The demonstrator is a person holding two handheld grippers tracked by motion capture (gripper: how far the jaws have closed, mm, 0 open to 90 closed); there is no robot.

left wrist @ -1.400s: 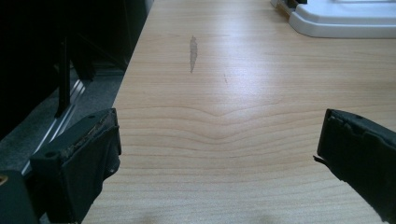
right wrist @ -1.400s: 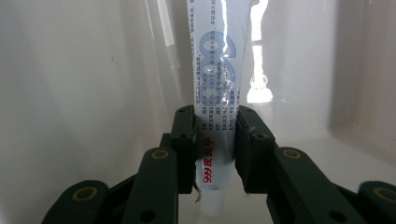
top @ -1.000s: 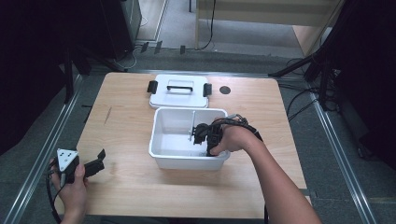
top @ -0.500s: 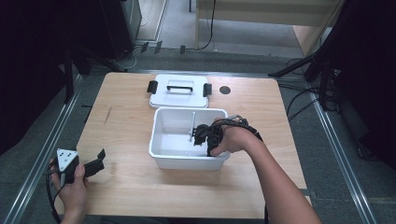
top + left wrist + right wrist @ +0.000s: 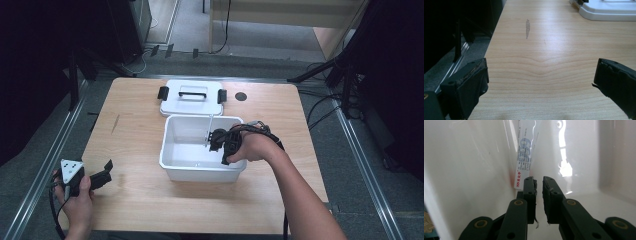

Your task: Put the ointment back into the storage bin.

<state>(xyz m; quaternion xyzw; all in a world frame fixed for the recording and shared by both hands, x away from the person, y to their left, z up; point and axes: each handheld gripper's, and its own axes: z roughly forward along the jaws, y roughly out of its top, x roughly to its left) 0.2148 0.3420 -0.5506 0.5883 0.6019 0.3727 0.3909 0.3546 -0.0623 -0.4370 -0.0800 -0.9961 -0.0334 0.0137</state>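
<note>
Right tongs (image 5: 216, 141) are down inside the white bin (image 5: 172, 150), at its right side, with the hand (image 5: 250, 146) coming over the right rim. In the right gripper view the right tongs (image 5: 539, 182) have just been closing: jaws are nearly together with a thin gap between them, and nothing sits in that gap. Clenched, empty.

White tube (image 5: 523, 157) with blue and red print stands upright against the bin's inner wall, in a corner, just beyond the tips and slightly left of them in the right gripper view. Can't tell whether the left jaw tip touches the tube's lower end; it is not between the pads. In the high view the tube (image 5: 209, 129) reads as a thin upright sliver at the far right part of the bin, right by the tongs.

Left tongs (image 5: 104, 172) sit at the near left of the surface (image 5: 135, 125), well apart from the bin, held by the left hand (image 5: 75, 197). In the left gripper view the jaws stand wide with bare wood between them: released, holding nothing.

White lid (image 5: 192, 97) with handle and black latches lies flat on the surface just beyond the bin's far side. A small dark round mark (image 5: 241, 96) is on the wood to the right of the lid.
</note>
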